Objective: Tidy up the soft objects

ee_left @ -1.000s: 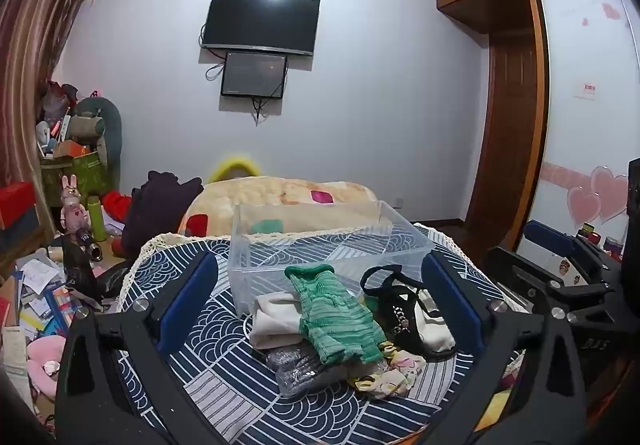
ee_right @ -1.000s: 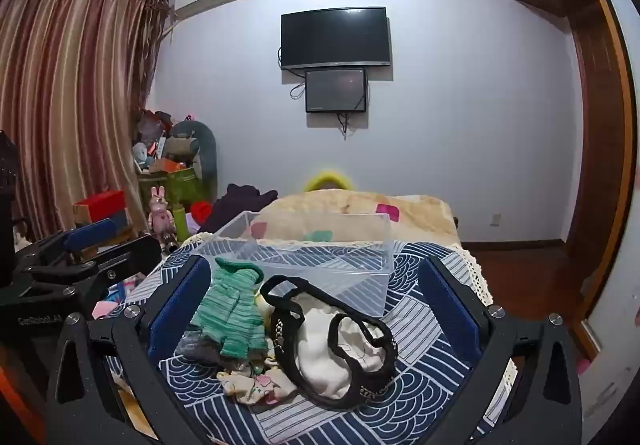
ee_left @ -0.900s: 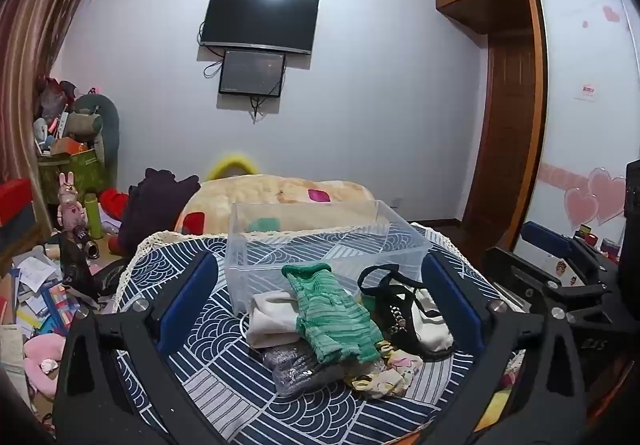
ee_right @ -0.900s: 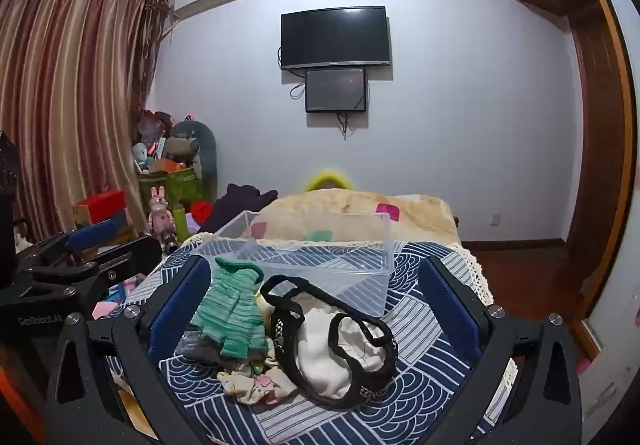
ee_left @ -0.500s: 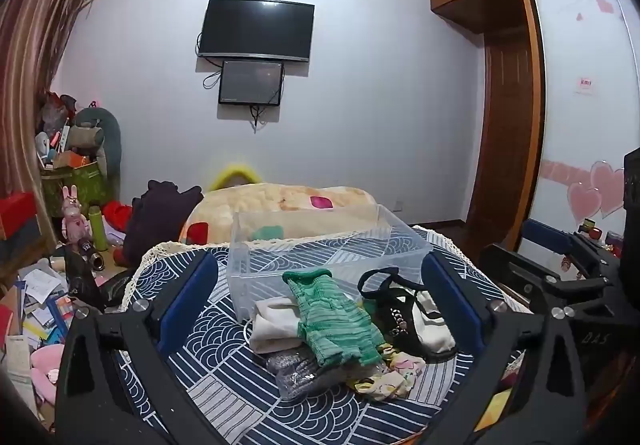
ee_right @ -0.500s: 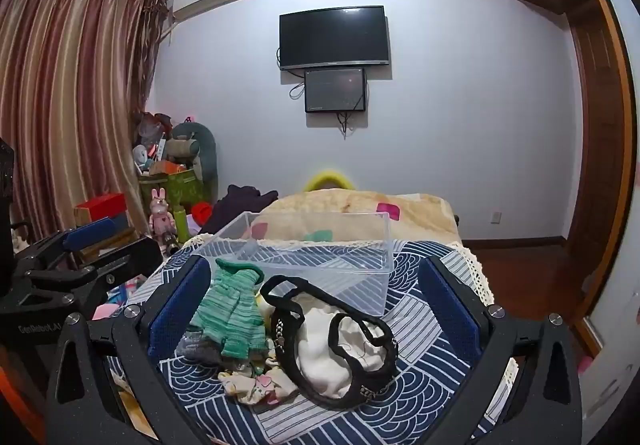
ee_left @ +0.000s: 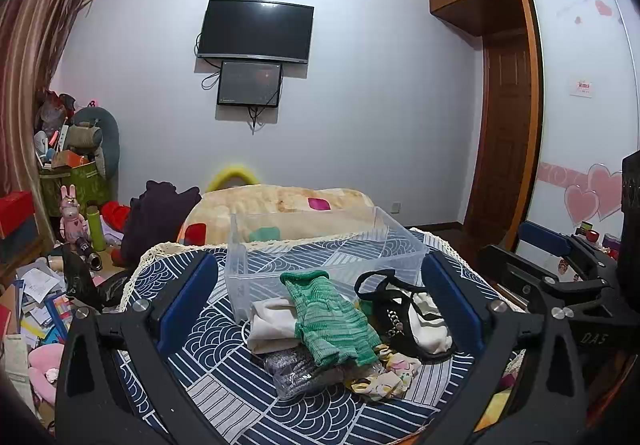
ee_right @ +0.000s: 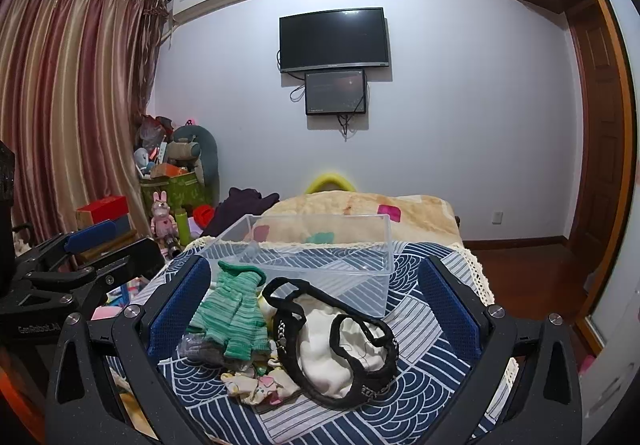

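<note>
Both grippers hover above a table covered with a blue patterned cloth (ee_left: 224,369), and each holds nothing. The left gripper (ee_left: 320,309) has its jaws spread wide, its blue pads (ee_left: 188,297) standing on either side of the heap of soft things. The right gripper (ee_right: 316,309) is spread just as wide, framing the same heap from the other side.

The clear plastic bin (ee_left: 320,253) serves as the landmark. It sits on the cloth toward the far edge of the table, with nothing to be seen inside it. Just in front of the bin lies the pile of soft things. A green knitted garment (ee_left: 332,321) lies on top of the pile, its upper end touching the near wall of the bin. Beside the green garment, on the left as the left wrist view shows it, is a folded cream cloth (ee_left: 272,325), also close to the bin's near wall. A grey item in a clear wrapper (ee_left: 292,369) lies partly under the green garment, farther from the bin. A small pale printed piece (ee_left: 384,373) lies at the near edge of the pile, farthest from the bin. To the right of the green garment sits a white cloth bag (ee_right: 340,349) with black straps, near the bin's right front corner.

Behind the bin is a bed with a beige blanket (ee_left: 280,205). On the wall beyond the bin hangs a television (ee_left: 256,31).
</note>
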`<state>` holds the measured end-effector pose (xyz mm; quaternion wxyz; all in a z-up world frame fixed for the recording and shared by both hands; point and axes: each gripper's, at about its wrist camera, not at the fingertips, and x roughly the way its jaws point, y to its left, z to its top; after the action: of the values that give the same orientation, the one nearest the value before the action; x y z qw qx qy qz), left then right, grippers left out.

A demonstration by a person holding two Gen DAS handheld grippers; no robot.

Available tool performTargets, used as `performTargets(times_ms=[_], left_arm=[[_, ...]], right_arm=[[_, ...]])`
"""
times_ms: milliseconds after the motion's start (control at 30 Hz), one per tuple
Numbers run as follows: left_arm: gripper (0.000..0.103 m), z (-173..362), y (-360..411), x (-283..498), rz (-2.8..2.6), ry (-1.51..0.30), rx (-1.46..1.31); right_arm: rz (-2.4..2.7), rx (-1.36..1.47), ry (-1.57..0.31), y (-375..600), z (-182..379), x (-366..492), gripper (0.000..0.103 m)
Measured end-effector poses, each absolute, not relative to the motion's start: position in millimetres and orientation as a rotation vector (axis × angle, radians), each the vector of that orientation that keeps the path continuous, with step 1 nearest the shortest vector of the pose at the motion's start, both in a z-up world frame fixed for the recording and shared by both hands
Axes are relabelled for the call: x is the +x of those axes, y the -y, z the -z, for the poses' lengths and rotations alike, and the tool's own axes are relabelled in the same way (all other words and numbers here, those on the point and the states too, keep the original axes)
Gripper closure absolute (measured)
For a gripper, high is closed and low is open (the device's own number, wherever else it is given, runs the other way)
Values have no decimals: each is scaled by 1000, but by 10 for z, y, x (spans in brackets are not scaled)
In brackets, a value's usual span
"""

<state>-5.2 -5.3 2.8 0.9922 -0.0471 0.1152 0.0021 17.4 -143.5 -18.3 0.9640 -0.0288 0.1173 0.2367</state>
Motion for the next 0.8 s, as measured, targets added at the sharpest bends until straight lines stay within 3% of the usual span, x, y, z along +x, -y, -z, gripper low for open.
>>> performTargets(times_ms=[800], left_arm=[[0,-55,61,-73,-7,-227,-92]], right_arm=[[-482,-51,-236,1438,181,161,0]])
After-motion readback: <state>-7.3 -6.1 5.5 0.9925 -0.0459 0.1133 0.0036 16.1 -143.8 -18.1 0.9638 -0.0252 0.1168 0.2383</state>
